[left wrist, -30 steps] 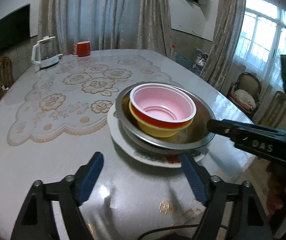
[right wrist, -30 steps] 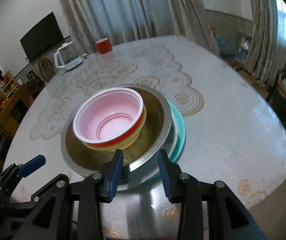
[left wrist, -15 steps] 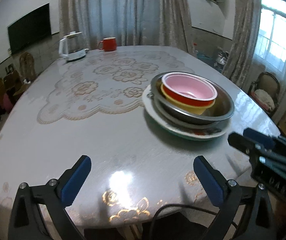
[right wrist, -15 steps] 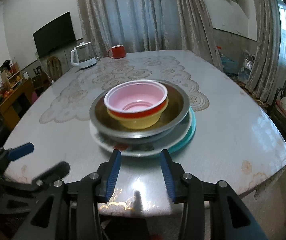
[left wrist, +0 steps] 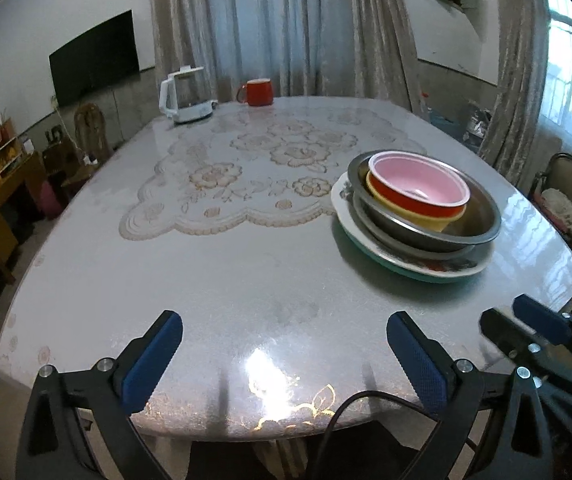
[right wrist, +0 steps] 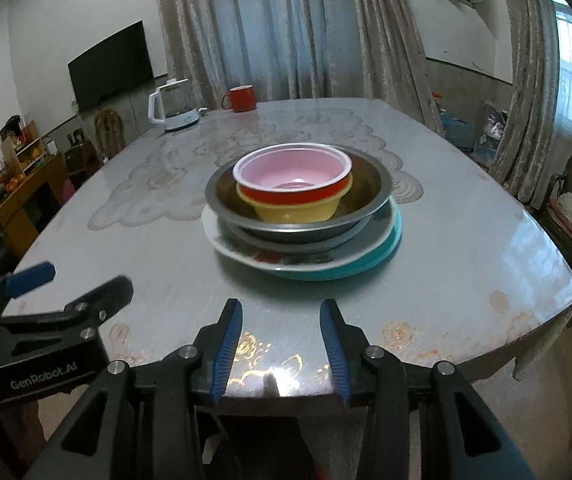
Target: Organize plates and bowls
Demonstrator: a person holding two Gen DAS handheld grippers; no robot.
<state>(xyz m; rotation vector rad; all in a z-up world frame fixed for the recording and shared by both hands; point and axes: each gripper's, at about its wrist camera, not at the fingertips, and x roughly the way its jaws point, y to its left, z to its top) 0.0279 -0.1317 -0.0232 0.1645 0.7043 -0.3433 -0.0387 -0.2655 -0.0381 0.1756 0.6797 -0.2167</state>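
Nested bowls (right wrist: 294, 188) atop plates (right wrist: 306, 256)

The left gripper (left wrist: 283, 354) hangs level with its fingers (left wrist: 151, 360) spread wide, holding nothing. The right gripper (right wrist: 281, 346) beside it has fingers (right wrist: 227, 342) parted more narrowly, also holding nothing.

Both wrist cameras look forward from above the near edge of the table (left wrist: 245, 280), toward the curtains. The left view sits further left, so the stacked dishes (left wrist: 418, 216) fall right of centre; the right view faces the stack (right wrist: 298, 216) head-on and closer. Both share the kettle (left wrist: 183, 94) and red mug (right wrist: 241, 99).
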